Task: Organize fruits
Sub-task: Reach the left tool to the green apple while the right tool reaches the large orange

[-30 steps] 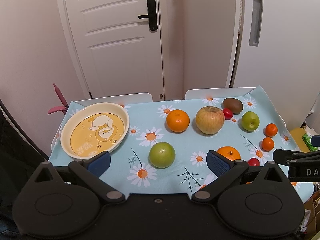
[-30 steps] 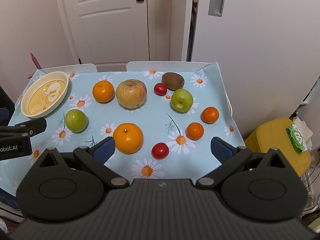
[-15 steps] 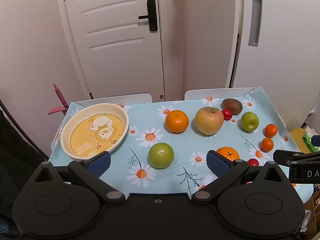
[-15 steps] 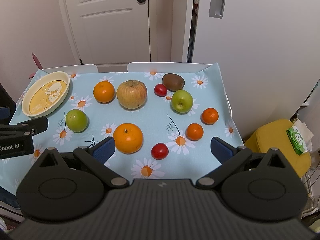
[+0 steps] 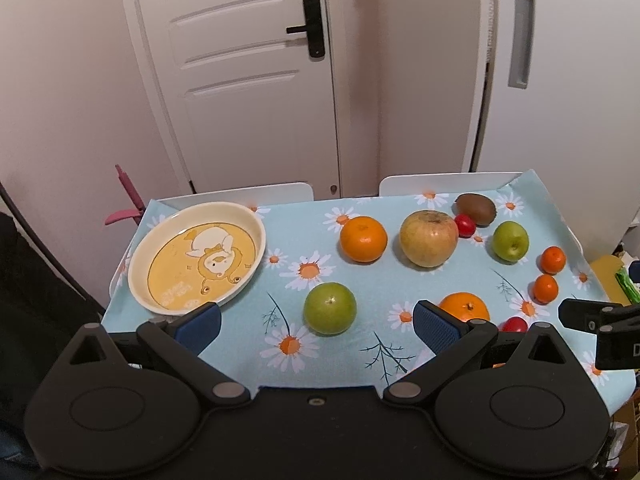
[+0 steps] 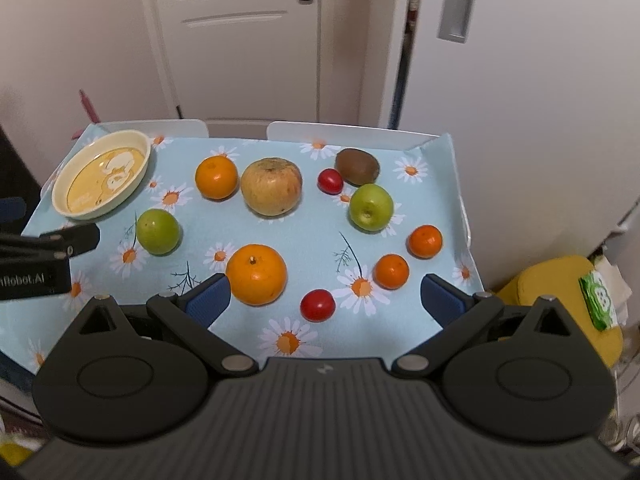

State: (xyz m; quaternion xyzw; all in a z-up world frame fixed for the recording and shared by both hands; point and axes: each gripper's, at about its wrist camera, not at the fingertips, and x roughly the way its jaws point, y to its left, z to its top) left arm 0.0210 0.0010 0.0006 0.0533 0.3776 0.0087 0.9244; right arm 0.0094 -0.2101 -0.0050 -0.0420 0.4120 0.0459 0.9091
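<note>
Fruit lies loose on a daisy-print tablecloth [image 5: 360, 364]. A yellow duck plate [image 5: 198, 252] [image 6: 102, 178] stands empty at the far left. My left gripper [image 5: 318, 326] is open and empty, held above the near edge, with a green apple [image 5: 330, 308] just beyond its fingers. My right gripper [image 6: 326, 302] is open and empty, above an orange [image 6: 256, 274] and a red cherry tomato [image 6: 317, 305]. Farther off lie an orange [image 6: 216, 177], a big yellowish apple [image 6: 271, 186], a kiwi [image 6: 357, 166], a green apple [image 6: 371, 207] and two tangerines [image 6: 425, 241] [image 6: 392, 271].
A second cherry tomato [image 6: 330, 181] sits by the kiwi. White chair backs [image 5: 444, 182] stand behind the table, before a white door [image 5: 248, 72]. A yellow stool [image 6: 560, 304] with a green packet [image 6: 600, 300] stands to the table's right. A pink handle [image 5: 126, 196] sticks up at the far left.
Both grippers have drifted slightly, the right one a little forward and to the left; jaws stay open. No fruit has moved.
</note>
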